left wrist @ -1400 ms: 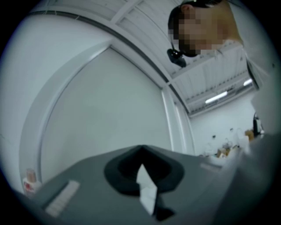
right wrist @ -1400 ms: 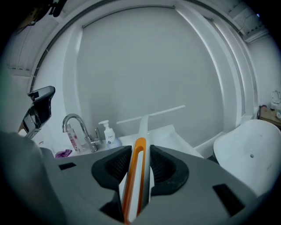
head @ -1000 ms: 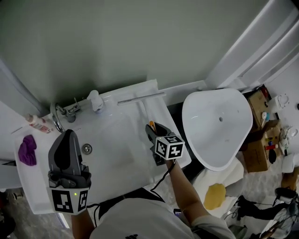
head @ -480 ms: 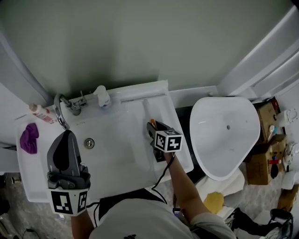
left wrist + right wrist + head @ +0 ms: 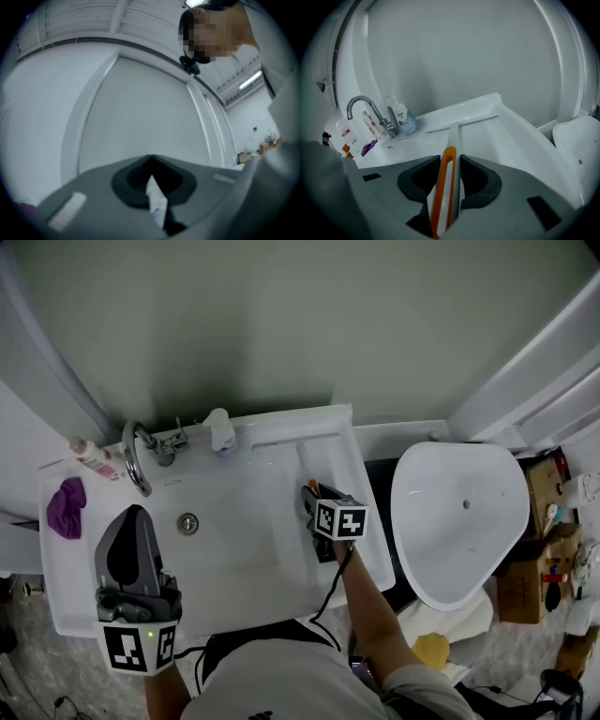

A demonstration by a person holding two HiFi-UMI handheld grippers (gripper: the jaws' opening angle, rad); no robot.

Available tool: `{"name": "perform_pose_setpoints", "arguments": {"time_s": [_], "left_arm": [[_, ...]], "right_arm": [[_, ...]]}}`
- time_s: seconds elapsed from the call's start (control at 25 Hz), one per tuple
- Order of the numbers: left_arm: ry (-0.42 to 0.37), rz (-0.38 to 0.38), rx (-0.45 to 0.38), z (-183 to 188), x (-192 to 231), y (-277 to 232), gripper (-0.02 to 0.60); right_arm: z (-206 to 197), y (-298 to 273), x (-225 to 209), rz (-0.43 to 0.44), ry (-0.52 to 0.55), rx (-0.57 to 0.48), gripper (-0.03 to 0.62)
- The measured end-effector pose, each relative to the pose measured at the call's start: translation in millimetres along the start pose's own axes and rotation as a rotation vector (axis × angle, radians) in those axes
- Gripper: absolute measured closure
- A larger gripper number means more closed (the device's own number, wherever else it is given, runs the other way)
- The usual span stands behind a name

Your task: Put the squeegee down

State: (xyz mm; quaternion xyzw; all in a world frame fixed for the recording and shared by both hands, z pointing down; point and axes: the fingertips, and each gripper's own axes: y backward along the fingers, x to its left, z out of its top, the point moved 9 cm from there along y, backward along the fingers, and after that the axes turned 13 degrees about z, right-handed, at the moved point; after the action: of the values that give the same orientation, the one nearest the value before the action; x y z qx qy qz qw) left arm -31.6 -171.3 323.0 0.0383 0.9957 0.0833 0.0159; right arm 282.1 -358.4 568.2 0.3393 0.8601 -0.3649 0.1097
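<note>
The left gripper (image 5: 151,161) fills the bottom of the left gripper view, its grey jaws drawn together on a thin white scrap (image 5: 156,201) wedged between the dark pads. Above the gripper stands a pale wall panel (image 5: 140,117) in white mouldings. Above and right of the gripper leans a person (image 5: 285,96) in white, near a ceiling light strip (image 5: 249,79).

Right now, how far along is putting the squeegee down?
Partly done: the squeegee blade looks to rest on the back ledge of the sink. In hand: the right gripper clamps its orange handle above the basin. Left: lower the handle, open the fingers, pull away. The left gripper pinches a white scrap.
</note>
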Motion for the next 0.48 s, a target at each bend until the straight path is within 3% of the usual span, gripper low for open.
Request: {"name": "perform_pose_setpoints", "arguments": {"time_s": [0.32, 0.48], "left_arm": [[-0.006, 0.027, 0.006, 2, 10, 11, 0.574], [-0.005, 0.026, 0.004, 3, 13, 15, 0.574]], "right_arm": [[-6, -4, 1, -0.091, 0.052, 0.099, 0.461], [-7, -3, 3, -0.133, 0.06, 0.098, 0.453]]}}
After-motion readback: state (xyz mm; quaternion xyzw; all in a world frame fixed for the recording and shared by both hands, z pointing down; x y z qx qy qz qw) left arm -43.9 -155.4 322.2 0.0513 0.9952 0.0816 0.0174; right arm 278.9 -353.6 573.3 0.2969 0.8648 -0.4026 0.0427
